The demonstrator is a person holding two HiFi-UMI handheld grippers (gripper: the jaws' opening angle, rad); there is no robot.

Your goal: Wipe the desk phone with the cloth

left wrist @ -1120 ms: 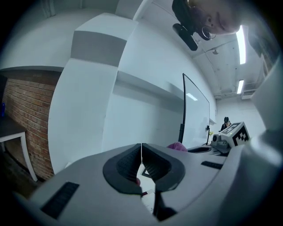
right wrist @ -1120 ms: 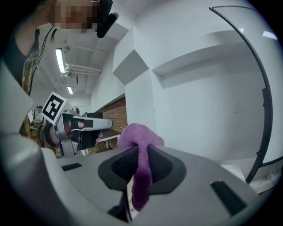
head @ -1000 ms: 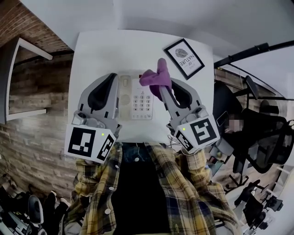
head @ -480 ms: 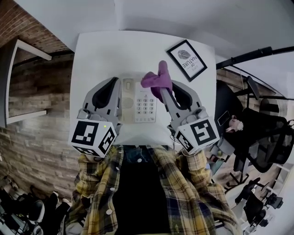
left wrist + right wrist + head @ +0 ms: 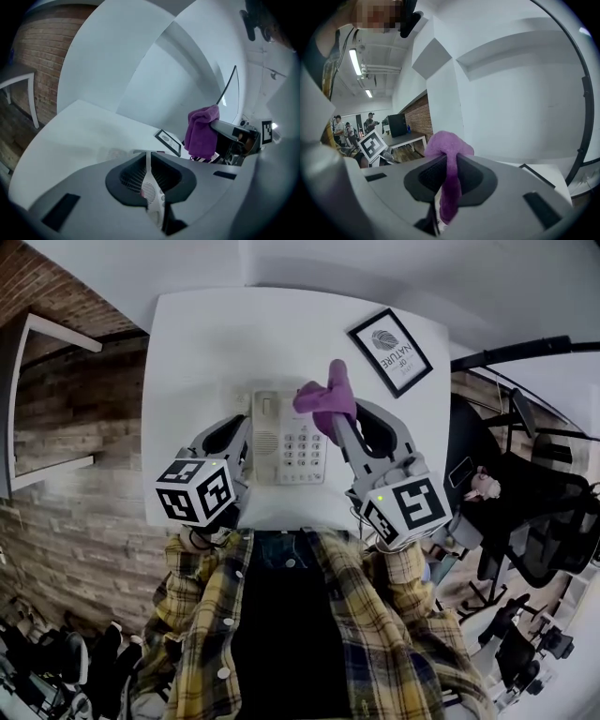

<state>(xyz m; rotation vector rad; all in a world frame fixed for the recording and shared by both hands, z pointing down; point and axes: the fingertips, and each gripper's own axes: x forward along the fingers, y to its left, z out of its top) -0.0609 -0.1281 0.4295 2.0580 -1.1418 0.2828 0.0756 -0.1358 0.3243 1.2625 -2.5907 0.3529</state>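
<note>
White desk (image 5: 206, 343); purple cloth (image 5: 323, 397) in right claw (image 5: 332, 420), over desk phone (image 5: 286, 442).

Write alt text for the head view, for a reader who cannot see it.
Seen from above, the right gripper holds a purple cloth over the right side of a white desk phone on a white table. The left gripper, shut, is by the phone's left edge; a framed picture lies far right.

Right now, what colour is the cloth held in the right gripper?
Purple. The cloth shows best in the right gripper view.
</note>
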